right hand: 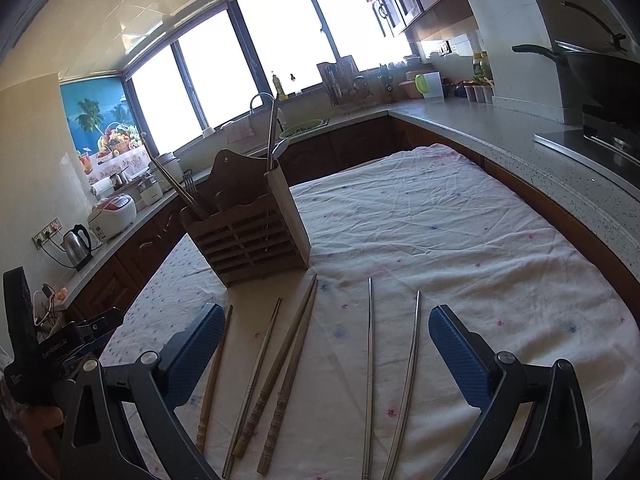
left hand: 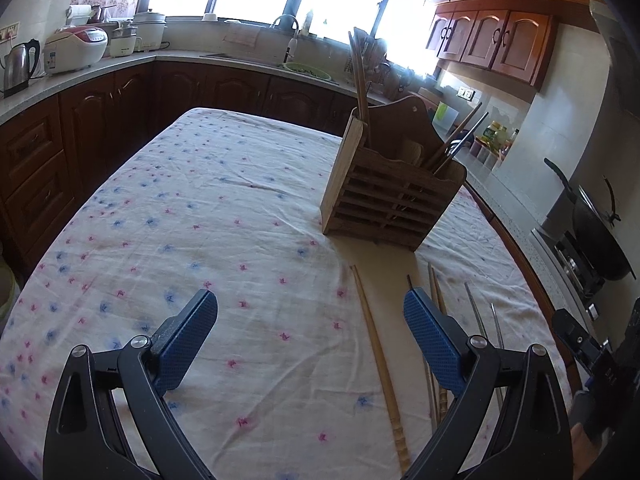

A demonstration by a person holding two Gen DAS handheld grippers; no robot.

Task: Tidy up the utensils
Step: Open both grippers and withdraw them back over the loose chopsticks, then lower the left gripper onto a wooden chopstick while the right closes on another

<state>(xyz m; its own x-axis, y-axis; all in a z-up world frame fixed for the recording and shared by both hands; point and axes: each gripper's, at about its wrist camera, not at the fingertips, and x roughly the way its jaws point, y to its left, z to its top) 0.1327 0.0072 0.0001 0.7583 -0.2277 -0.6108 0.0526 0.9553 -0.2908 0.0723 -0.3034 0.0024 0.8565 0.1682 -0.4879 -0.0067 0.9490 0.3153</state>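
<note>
A slatted wooden utensil holder (left hand: 394, 196) (right hand: 248, 228) stands on the flowered tablecloth with chopsticks and metal utensils upright in it. Several loose chopsticks lie on the cloth in front of it: wooden ones (right hand: 294, 368) (left hand: 380, 364) and two metal ones (right hand: 370, 376) (left hand: 478, 320). My left gripper (left hand: 310, 320) is open and empty above the cloth, left of the loose chopsticks. My right gripper (right hand: 326, 330) is open and empty, hovering over the row of chopsticks.
The table (left hand: 208, 208) sits in a kitchen. Counters wrap around it with a kettle (left hand: 18, 66), rice cookers (left hand: 76, 48), a sink (left hand: 288, 60) and a wok on the stove (right hand: 600, 80). The other gripper's body (right hand: 28, 356) shows at the left edge.
</note>
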